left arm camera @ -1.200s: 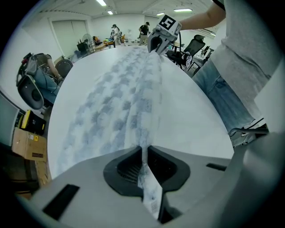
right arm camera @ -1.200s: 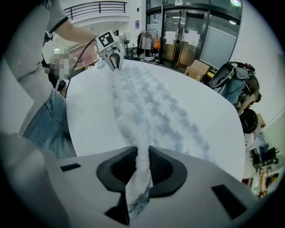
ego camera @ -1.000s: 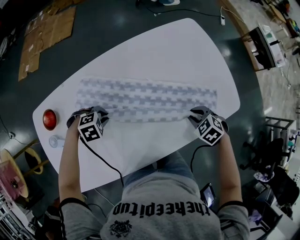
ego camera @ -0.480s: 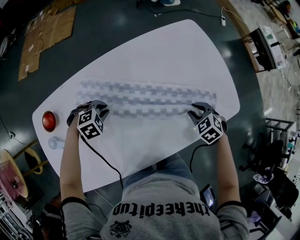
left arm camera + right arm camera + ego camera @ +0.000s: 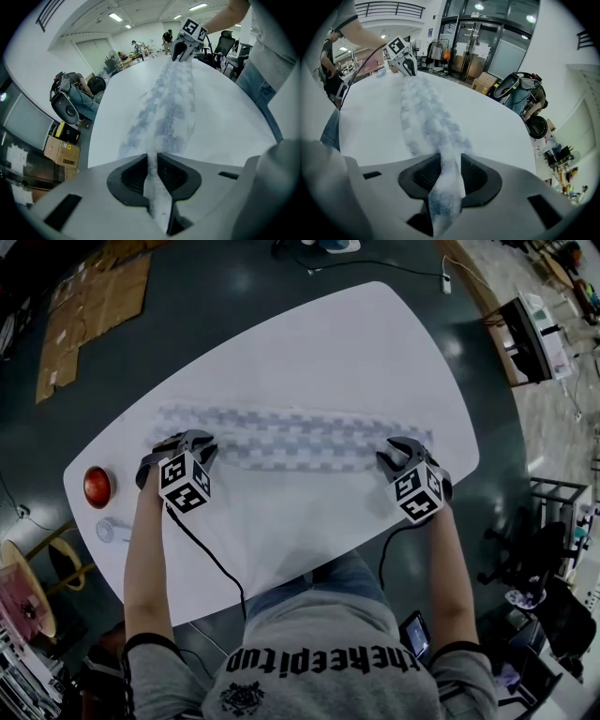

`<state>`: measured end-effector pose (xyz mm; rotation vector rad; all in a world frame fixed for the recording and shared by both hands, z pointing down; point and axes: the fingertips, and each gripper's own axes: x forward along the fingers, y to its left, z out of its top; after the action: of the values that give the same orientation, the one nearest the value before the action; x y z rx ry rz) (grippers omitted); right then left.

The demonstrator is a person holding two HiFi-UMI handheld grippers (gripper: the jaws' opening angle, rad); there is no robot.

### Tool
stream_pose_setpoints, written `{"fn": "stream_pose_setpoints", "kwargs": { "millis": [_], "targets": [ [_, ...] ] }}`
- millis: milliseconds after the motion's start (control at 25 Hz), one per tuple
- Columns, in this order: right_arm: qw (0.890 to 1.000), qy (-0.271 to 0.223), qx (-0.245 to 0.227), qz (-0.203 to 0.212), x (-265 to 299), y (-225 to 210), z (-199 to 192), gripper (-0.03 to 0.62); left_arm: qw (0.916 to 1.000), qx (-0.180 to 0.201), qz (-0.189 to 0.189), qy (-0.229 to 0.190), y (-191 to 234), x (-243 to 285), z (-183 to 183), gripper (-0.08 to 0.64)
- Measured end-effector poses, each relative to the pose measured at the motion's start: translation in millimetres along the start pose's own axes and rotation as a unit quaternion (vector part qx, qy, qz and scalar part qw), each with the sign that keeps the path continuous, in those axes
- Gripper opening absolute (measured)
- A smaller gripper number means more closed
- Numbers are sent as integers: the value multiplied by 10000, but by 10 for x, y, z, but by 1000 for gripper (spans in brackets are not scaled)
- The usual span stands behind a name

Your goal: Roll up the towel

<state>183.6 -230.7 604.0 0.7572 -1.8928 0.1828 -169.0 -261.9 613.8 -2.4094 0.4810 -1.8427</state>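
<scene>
On the white tabletop (image 5: 328, 343), the checkered towel (image 5: 291, 437) lies as a long, narrow band across the middle. We hold it at both ends. The left gripper (image 5: 181, 441) is clamped on a fold at the towel's left end. The right gripper (image 5: 395, 450), whose jaws have just been opening, has the right-end fold filling the gap between its pads. A round red button (image 5: 97, 484) sits near the tabletop's left edge.

One towel (image 5: 291, 439) is lying along the tabletop (image 5: 356, 352). Two grippers are holding it: left gripper (image 5: 178, 442) and right gripper (image 5: 397, 454), its jaws just opening wider around the towel. One red dome (image 5: 97, 486) and one clear item (image 5: 111, 531) are sitting at the left edge.
</scene>
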Motion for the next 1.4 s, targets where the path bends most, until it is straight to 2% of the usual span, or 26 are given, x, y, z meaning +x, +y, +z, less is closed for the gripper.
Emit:
{"fn": "stream_pose_setpoints", "kwargs": {
  "millis": [200,760,960,1080,1160,1240,1320,1400],
  "targets": [
    [9999,-18,71,-118,24,-117,10,141,9993,-69,357,-52,173,41,55,67],
    [9975,-86,141,-690,164,-452,147,140,9963,-205,835,-75,489,192,85,67],
    [9960,-87,253,-853,206,-588,154,140,9921,-538,1104,-248,648,181,117,63],
    [9956,-65,327,-878,240,-638,168,140,9847,-850,1359,-680,816,47,194,60],
    [9955,-61,339,-882,246,-652,164,140,9814,-857,1283,-1139,817,-106,344,60],
    [9954,-70,363,-883,239,-657,153,140,9817,-645,931,-1529,647,-251,524,61],
    [9952,-81,392,-888,233,-658,146,140,9857,-291,419,-1606,340,-307,628,77],
    [9951,-82,399,-895,233,-656,142,138,9892,24,-6,-1469,14,-278,645,99]
  ]
}}
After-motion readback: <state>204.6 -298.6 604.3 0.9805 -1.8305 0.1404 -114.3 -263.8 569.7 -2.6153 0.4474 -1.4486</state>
